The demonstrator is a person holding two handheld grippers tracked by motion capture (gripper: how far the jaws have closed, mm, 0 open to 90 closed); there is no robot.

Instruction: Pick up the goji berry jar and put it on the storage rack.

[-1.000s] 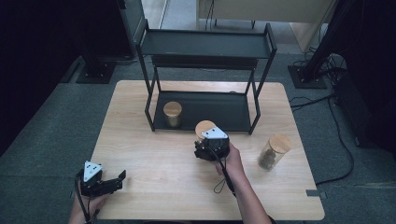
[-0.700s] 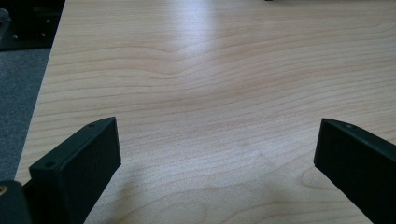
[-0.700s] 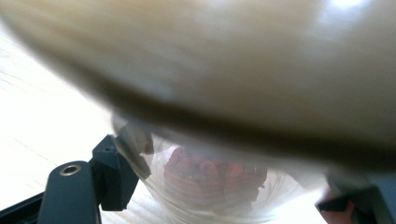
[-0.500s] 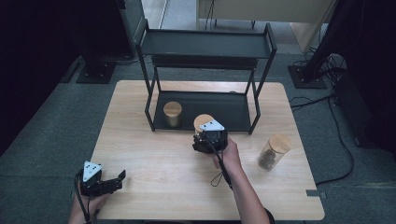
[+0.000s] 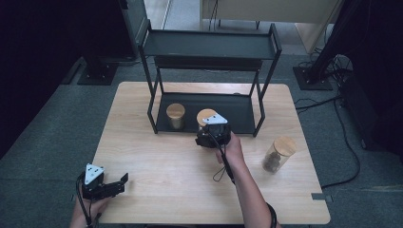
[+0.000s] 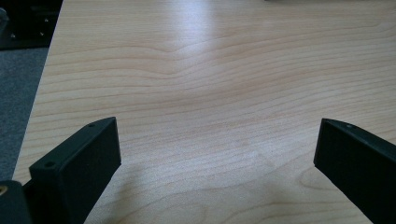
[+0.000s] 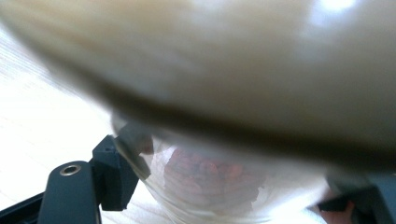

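Since a second ago I am carrying the jar (image 5: pixel 206 117) forward, now reaching the shelf (image 5: pixel 240 107) lower tier | right gripper (image 5: pixel 212 134) is clamping its glass body below the wooden lid | glass: stiff, slippery, breakable, fairly light; I am gripping mid-wall | left gripper (image 5: pixel 124 179) is resting wide apart, holding nothing.

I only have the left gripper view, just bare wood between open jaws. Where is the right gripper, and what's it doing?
Observer: The right gripper is at the front of the black metal two-tier rack, by its lower shelf, shut on a glass jar with a round wooden lid.
Operator: What's inside that jar?
Observer: Reddish-brown pieces, visible through the glass in the right gripper view.
Operator: Any other jars?
Observer: A second wooden-lidded jar stands on the lower shelf, and a third jar on the light wooden table.
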